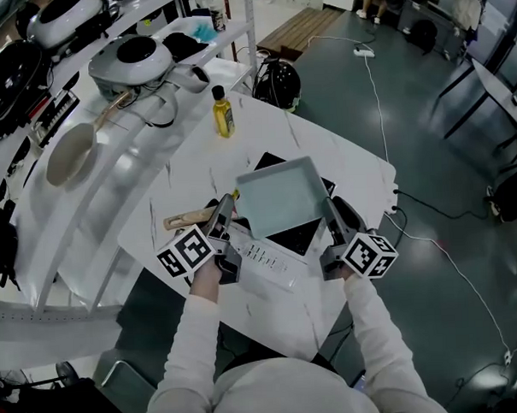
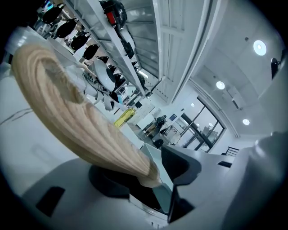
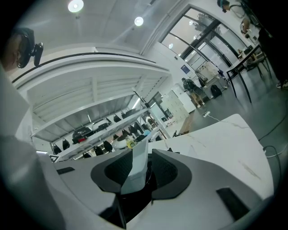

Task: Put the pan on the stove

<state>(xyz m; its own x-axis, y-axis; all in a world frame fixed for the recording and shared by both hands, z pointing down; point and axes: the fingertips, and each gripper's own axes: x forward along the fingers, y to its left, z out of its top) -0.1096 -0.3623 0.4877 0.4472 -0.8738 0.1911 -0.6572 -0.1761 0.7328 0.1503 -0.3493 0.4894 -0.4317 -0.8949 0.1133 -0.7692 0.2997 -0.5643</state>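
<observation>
The square pan point(image 1: 278, 196) sat over the black glass top of the stove point(image 1: 296, 236), covering most of it. I could not tell whether its base rested fully on the glass. Its wooden handle point(image 1: 189, 218) stuck out to my left over the desk point(image 1: 347, 167). My right gripper point(image 1: 331, 217) was at the pan's right edge, and in the right gripper view the two dark fingers point(image 3: 168, 173) were pinching the pan's thin pale wall point(image 3: 137, 170). My left gripper point(image 1: 227, 213) was where the handle joins the pan. In the left gripper view the handle point(image 2: 67, 112) ran across the frame between the fingers point(image 2: 182, 164), which were spread wide and not pressing on the wood. The stove's white control strip point(image 1: 265, 261) faced me, between the two grippers. Farther back on the white marbled desk, well apart from the stove, a yellow oil bottle point(image 1: 224, 113) stood upright near the edge.
</observation>
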